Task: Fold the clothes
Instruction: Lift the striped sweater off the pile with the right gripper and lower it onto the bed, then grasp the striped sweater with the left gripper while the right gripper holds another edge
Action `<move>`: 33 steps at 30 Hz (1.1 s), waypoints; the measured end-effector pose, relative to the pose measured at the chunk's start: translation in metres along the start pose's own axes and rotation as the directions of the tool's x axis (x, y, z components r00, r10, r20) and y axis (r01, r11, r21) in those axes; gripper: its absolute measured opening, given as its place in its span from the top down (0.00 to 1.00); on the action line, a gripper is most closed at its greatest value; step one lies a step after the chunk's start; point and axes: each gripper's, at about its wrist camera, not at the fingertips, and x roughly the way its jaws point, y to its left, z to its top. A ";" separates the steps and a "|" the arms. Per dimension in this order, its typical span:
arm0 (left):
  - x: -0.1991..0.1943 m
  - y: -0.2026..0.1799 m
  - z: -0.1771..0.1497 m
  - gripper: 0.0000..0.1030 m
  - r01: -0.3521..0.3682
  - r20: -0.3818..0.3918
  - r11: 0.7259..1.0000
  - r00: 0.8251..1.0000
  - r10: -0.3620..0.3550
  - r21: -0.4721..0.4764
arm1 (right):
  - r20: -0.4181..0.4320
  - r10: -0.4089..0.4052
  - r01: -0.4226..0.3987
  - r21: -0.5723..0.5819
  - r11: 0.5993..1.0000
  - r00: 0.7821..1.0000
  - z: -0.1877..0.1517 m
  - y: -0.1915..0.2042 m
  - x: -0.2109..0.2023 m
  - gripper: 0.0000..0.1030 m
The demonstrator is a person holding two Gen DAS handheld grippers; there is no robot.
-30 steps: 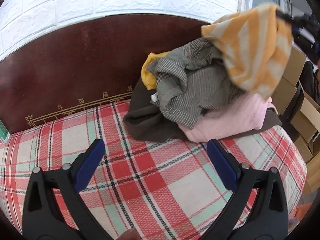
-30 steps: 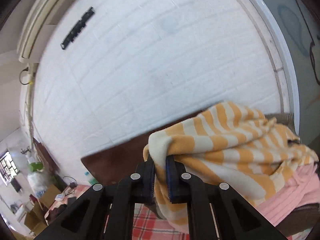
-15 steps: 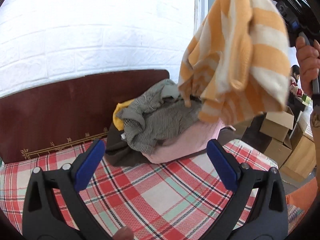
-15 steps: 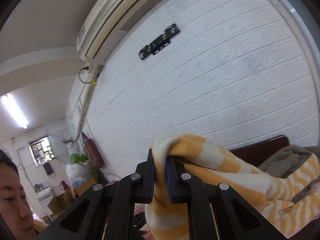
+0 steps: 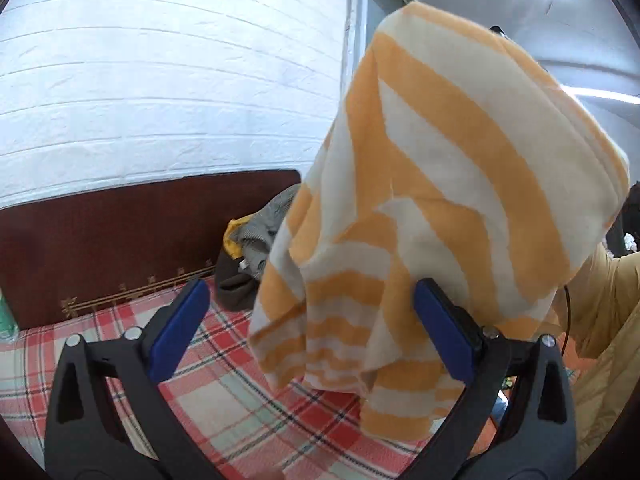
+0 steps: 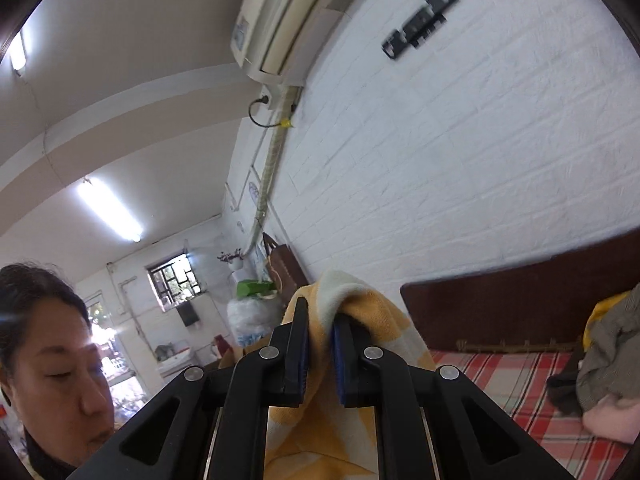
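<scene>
Striped garment (image 6: 356,312) in right hand-held gripper (image 6: 320,344)

No text could be read. The dark headboard (image 5: 132,236) carried a gold border with small characters along its lower edge, too small to make out; the air conditioner (image 6: 280,20) bore a blurred label.

Bedroom in a lived-in home.
Shown by a bed (image 5: 224,408) with red plaid sheet and dark wooden headboard (image 5: 120,240), a heap of unfolded clothes (image 6: 604,372) at one end, white brick wall (image 6: 460,184) carrying an air conditioner (image 6: 280,20), fluorescent tube (image 6: 108,208) overhead, small barred window (image 6: 174,280) and household clutter beyond.
</scene>
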 end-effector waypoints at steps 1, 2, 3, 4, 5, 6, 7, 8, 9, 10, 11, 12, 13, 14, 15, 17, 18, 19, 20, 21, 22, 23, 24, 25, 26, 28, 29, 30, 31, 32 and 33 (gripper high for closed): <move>-0.001 0.004 -0.009 0.01 0.000 -0.026 1.000 1.000 0.000 -0.010 | -0.034 0.008 -0.007 0.048 0.999 0.999 -0.012 -0.016 0.014 0.90; -0.002 0.008 -0.017 0.01 0.000 -0.053 1.000 0.999 -0.001 -0.020 | -0.063 0.000 0.006 0.098 0.995 0.998 -0.025 -0.034 0.027 0.90; 0.003 0.011 -0.030 0.01 0.000 -0.098 1.000 0.995 -0.002 -0.027 | -0.095 -0.011 0.025 0.147 0.989 0.995 -0.040 -0.054 0.040 0.89; 0.007 0.014 -0.043 0.01 -0.001 -0.142 0.999 0.990 -0.004 -0.034 | -0.127 -0.020 0.045 0.194 0.980 0.992 -0.055 -0.074 0.053 0.89; 0.014 0.016 -0.057 0.01 -0.007 -0.191 0.999 0.982 -0.001 -0.044 | -0.157 -0.031 0.069 0.244 0.967 0.987 -0.070 -0.095 0.065 0.89; 0.021 0.018 -0.071 0.01 -0.014 -0.238 0.999 0.971 0.001 -0.052 | -0.180 -0.050 0.104 0.302 0.948 0.982 -0.087 -0.119 0.074 0.87; 0.027 0.020 -0.076 0.01 -0.023 -0.257 0.998 0.966 0.009 -0.055 | -0.214 -0.065 0.138 0.350 0.926 0.975 -0.102 -0.143 0.082 0.87; 0.033 0.021 -0.080 0.01 -0.033 -0.276 0.998 0.961 0.016 -0.057 | -0.251 -0.108 0.200 0.378 0.904 0.962 -0.116 -0.165 0.087 0.87; 0.039 0.023 -0.085 0.01 -0.042 -0.295 0.997 0.955 0.022 -0.059 | -0.299 -0.167 0.280 0.388 0.878 0.940 -0.129 -0.186 0.091 0.86; 0.044 0.024 -0.089 0.01 -0.051 -0.313 0.997 0.949 0.029 -0.061 | -0.345 -0.221 0.354 0.394 0.848 0.912 -0.142 -0.206 0.093 0.86; 0.050 0.026 -0.094 0.01 -0.060 -0.332 0.996 0.943 0.036 -0.063 | -0.384 -0.263 0.414 0.394 0.820 0.885 -0.151 -0.222 0.092 0.81; 0.056 0.027 -0.098 0.01 -0.069 -0.350 0.995 0.936 0.042 -0.065 | -0.422 -0.303 0.473 0.392 0.789 0.855 -0.161 -0.237 0.090 0.76; 0.062 0.029 -0.103 0.01 -0.079 -0.369 0.995 0.928 0.049 -0.066 | -0.455 -0.342 0.527 0.383 0.759 0.823 -0.169 -0.249 0.088 0.66; 0.068 0.030 -0.107 0.01 -0.088 -0.387 0.994 0.920 0.055 -0.067 | -0.468 -0.386 0.570 0.359 0.739 0.795 -0.172 -0.253 0.083 0.56; 0.074 0.032 -0.112 0.01 -0.097 -0.405 0.993 0.912 0.062 -0.068 | -0.477 -0.424 0.605 0.337 0.721 0.770 -0.175 -0.255 0.077 0.50; 0.085 0.035 -0.121 0.01 -0.116 -0.441 0.991 0.895 0.074 -0.070 | -0.470 -0.464 0.628 0.295 0.720 0.751 -0.180 -0.247 0.061 0.49; 0.091 0.036 -0.125 0.01 -0.125 -0.458 0.990 0.885 0.079 -0.070 | -0.463 -0.483 0.637 0.267 0.723 0.743 -0.183 -0.240 0.051 0.38; 0.097 0.038 -0.130 0.01 -0.135 -0.475 0.988 0.876 0.085 -0.070 | -0.456 -0.503 0.645 0.238 0.726 0.734 -0.186 -0.232 0.042 0.32; 0.099 0.036 -0.129 0.01 -0.139 -0.480 0.989 0.872 0.099 -0.050 | -0.451 -0.523 0.654 0.203 0.729 0.723 -0.192 -0.221 0.034 0.26; 0.103 0.034 -0.131 0.01 -0.137 -0.476 0.990 0.872 0.110 -0.022 | -0.449 -0.538 0.657 0.162 0.736 0.713 -0.199 -0.209 0.029 0.26; 0.107 0.031 -0.131 0.01 -0.139 -0.476 0.990 0.870 0.129 0.013 | -0.450 -0.553 0.660 0.117 0.742 0.701 -0.206 -0.197 0.025 0.26; 0.111 0.028 -0.131 0.01 -0.141 -0.474 0.989 0.868 0.147 0.048 | -0.456 -0.570 0.663 0.062 0.746 0.683 -0.215 -0.185 0.024 0.26; 0.116 0.026 -0.130 0.01 -0.144 -0.480 0.986 0.862 0.165 0.081 | -0.460 -0.581 0.656 0.004 0.755 0.671 -0.224 -0.172 0.024 0.26; 0.121 0.025 -0.130 0.01 -0.146 -0.484 0.983 0.855 0.183 0.113 | -0.469 -0.596 0.645 -0.069 0.761 0.652 -0.234 -0.159 0.028 0.26; 0.126 0.024 -0.129 0.01 -0.148 -0.489 0.978 0.849 0.201 0.145 | -0.474 -0.615 0.635 -0.142 0.760 0.630 -0.244 -0.148 0.032 0.26; 0.135 0.024 -0.127 0.08 -0.145 -0.496 0.971 0.839 0.222 0.188 | -0.462 -0.677 0.629 -0.281 0.725 0.573 -0.261 -0.133 0.046 0.26; 0.139 0.025 -0.125 0.13 -0.144 -0.501 0.969 0.835 0.227 0.199 | -0.453 -0.703 0.624 -0.337 0.705 0.549 -0.269 -0.127 0.053 0.26; 0.143 0.029 -0.124 0.25 -0.147 -0.513 0.970 0.828 0.228 0.194 | -0.447 -0.710 0.625 -0.347 0.699 0.545 -0.272 -0.127 0.057 0.26; 0.147 0.033 -0.122 0.36 -0.149 -0.525 0.971 0.820 0.228 0.189 | -0.443 -0.704 0.632 -0.327 0.703 0.554 -0.274 -0.129 0.060 0.26; 0.152 0.037 -0.121 0.42 -0.152 -0.536 0.971 0.813 0.229 0.184 | -0.442 -0.695 0.642 -0.290 0.710 0.568 -0.276 -0.135 0.062 0.26; 0.156 0.042 -0.120 0.55 -0.163 -0.547 0.971 0.804 0.234 0.176 | -0.440 -0.688 0.654 -0.255 0.712 0.577 -0.277 -0.141 0.064 0.27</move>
